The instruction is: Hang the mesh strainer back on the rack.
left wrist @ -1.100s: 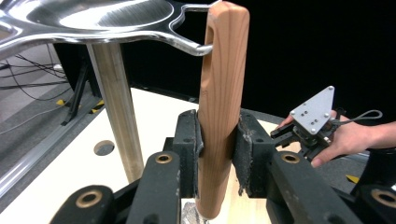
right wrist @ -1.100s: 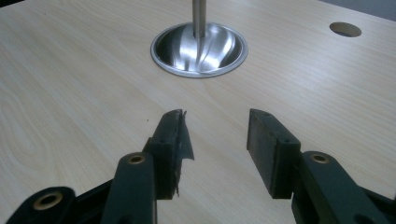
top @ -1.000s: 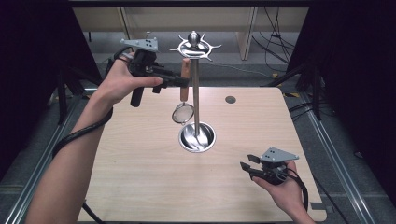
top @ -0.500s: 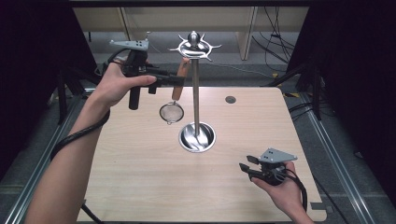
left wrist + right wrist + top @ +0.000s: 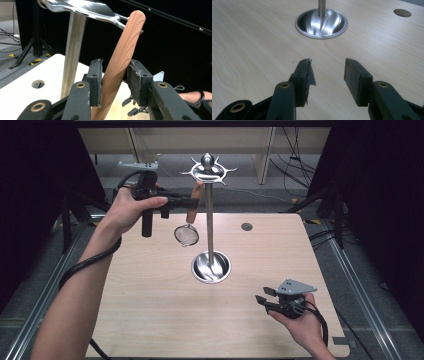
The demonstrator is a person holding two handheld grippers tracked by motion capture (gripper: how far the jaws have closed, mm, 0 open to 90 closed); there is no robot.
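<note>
The left gripper [image 5: 191,203] clamps the wooden handle of a small strainer [image 5: 186,235] hanging beside the steel stand [image 5: 210,227] above the counter [image 5: 150,310], while the right gripper [image 5: 262,296] rests spread apart near the counter's front right.

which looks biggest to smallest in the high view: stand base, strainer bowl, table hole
1. stand base, clearly the widest round shape
2. strainer bowl, though it hangs nearer the camera, which flatters it
3. table hole, smallest

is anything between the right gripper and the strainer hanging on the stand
Yes: the stand's pole rises between them. The strainer hangs on the pole's far-left side, its handle held by the left gripper; the right gripper sits open at the near right.
</note>
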